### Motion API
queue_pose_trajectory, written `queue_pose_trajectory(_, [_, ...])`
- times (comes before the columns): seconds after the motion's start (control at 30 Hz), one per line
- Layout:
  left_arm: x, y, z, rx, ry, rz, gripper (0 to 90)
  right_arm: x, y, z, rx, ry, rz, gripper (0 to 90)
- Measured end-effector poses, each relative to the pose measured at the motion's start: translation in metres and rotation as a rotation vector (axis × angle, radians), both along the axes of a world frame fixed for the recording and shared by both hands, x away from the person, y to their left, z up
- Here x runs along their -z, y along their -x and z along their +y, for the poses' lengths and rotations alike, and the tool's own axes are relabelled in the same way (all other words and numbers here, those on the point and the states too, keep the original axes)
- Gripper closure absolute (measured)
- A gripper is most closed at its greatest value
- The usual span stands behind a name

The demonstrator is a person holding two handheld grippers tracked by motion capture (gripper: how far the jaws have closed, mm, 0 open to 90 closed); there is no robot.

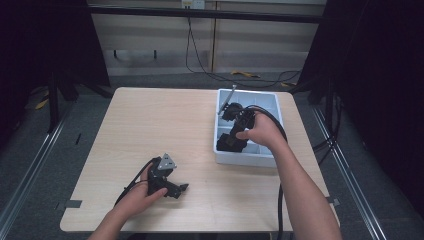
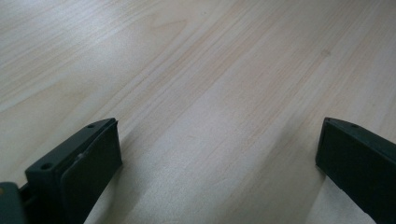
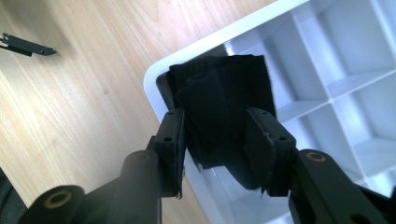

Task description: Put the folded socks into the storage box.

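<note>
While our left gripper [image 2: 219,154] rests wide open on the bare table [image 2: 196,70], our right gripper [image 3: 217,144], half-parted, has folded black cloth [image 3: 224,102] between its pads, over the white divided tray's [image 3: 327,56] corner compartment.

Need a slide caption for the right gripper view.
Right claw around folded black cloth over the corner compartment of the white divided tray.

Left tool [image 1: 183,189] low, jaws wide; right tool [image 3: 217,140] jaws half-parted.
</note>
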State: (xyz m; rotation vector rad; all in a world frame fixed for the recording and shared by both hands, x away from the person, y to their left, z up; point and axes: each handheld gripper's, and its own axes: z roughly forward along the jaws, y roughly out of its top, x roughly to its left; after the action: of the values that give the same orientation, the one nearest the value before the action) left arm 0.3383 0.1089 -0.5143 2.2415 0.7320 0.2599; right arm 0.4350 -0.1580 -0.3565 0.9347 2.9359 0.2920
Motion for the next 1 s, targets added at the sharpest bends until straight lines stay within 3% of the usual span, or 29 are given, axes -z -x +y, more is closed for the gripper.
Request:
queue_pose_trajectory(0.37, [0.0,0.0,0.0,0.0,0.0,-0.001,0.0,-0.022,0.002,-0.009,0.047,-0.018,-0.007,60.8])
queue_pose_trajectory(0.73, [0.0,0.0,0.0,0.001,-0.004,0.001,0.0,-0.031,-0.004,-0.012,0.061,0.01,0.009,78.8])
queue_pose_trajectory(1.0, [0.0,0.0,0.0,0.0,-0.003,0.002,0.0,-0.037,-0.011,-0.015,0.117,0.0,0.051,89.3])
